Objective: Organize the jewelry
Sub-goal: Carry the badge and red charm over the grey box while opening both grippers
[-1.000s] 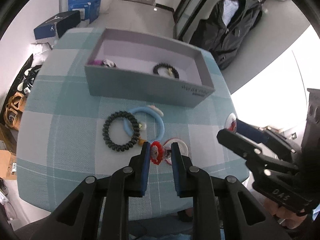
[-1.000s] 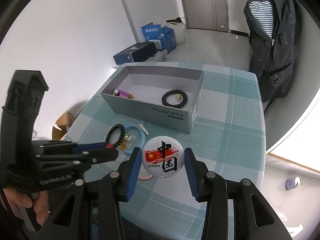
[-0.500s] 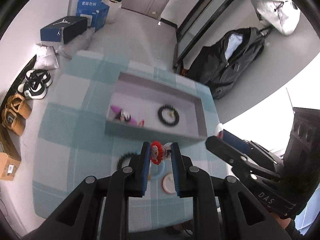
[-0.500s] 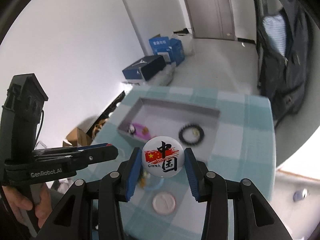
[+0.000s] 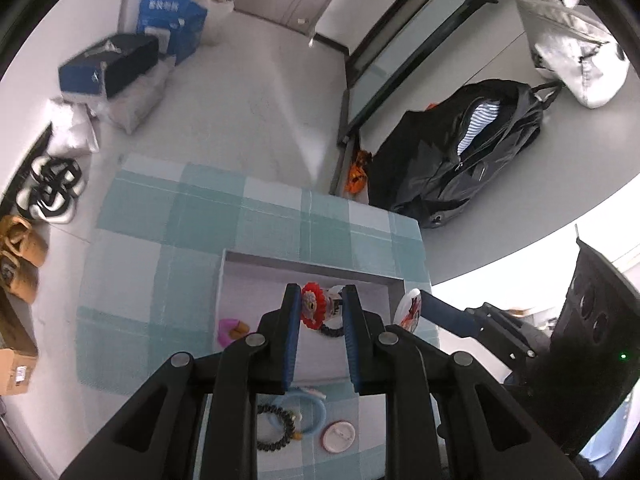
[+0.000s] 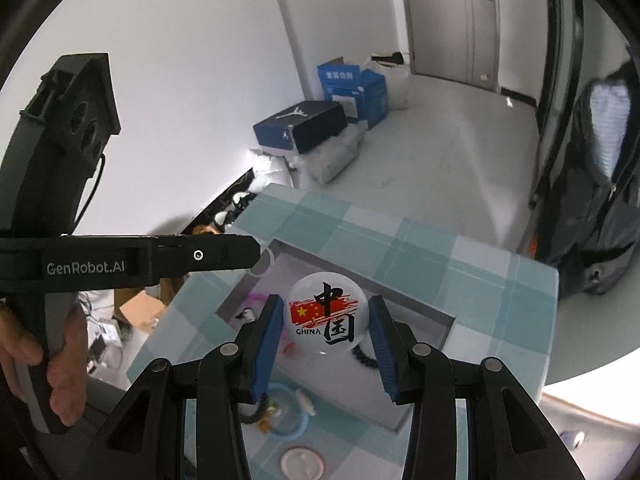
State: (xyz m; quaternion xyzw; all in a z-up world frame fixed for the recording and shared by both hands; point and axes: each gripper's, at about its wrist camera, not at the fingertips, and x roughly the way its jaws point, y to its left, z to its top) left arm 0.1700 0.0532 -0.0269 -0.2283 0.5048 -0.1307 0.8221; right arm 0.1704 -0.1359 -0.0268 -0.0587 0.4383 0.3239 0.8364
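grippers both hang above the grey box [image 5: 306, 270] on the checked tablecloth [image 5: 132, 280]. left gripper [image 5: 320, 308] is clamped on a small red-frilled charm [image 5: 311, 309]; right gripper [image 6: 326, 320] is clamped on a round white china badge [image 6: 325, 314]. black bead bracelet [image 5: 274, 432], blue ring [image 5: 310, 416] and white disc [image 5: 338, 436] lie on the cloth outside the box.
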